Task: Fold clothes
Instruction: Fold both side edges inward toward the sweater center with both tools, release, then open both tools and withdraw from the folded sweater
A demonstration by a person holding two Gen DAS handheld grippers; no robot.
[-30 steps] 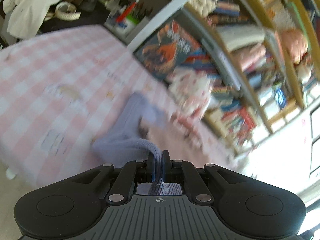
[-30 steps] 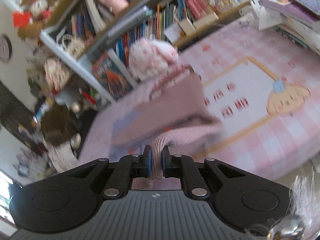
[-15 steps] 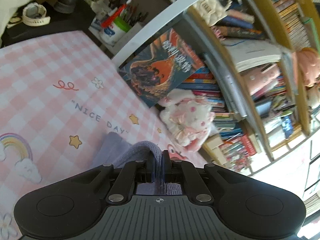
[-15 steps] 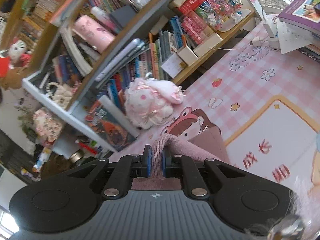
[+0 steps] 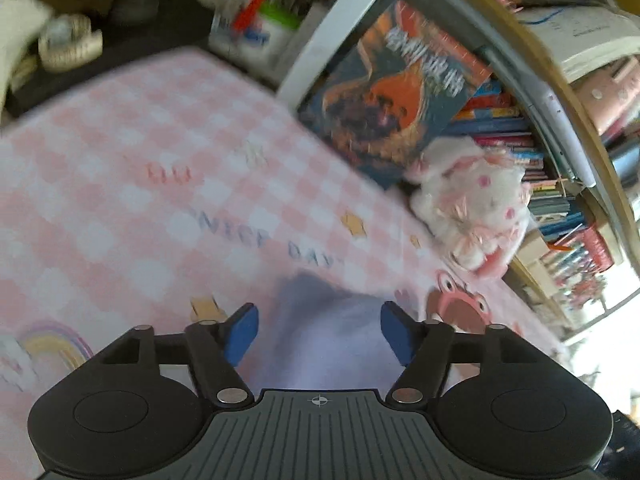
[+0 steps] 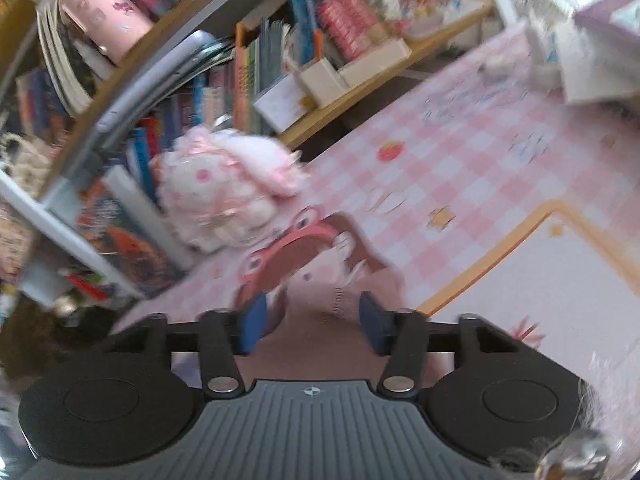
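I see my left gripper (image 5: pixel 319 332) spread over the lavender garment (image 5: pixel 320 340) at six o'clock; my right gripper (image 6: pixel 310 320) gapes above the pink garment (image 6: pixel 320 344). One fold seems laid; more probably remain.

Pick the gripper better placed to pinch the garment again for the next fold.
Either; the right gripper is slightly better. Both have jaws open over the garment, but the right view shows a knit edge between its jaws, while the left gripper faces smooth lavender cloth.
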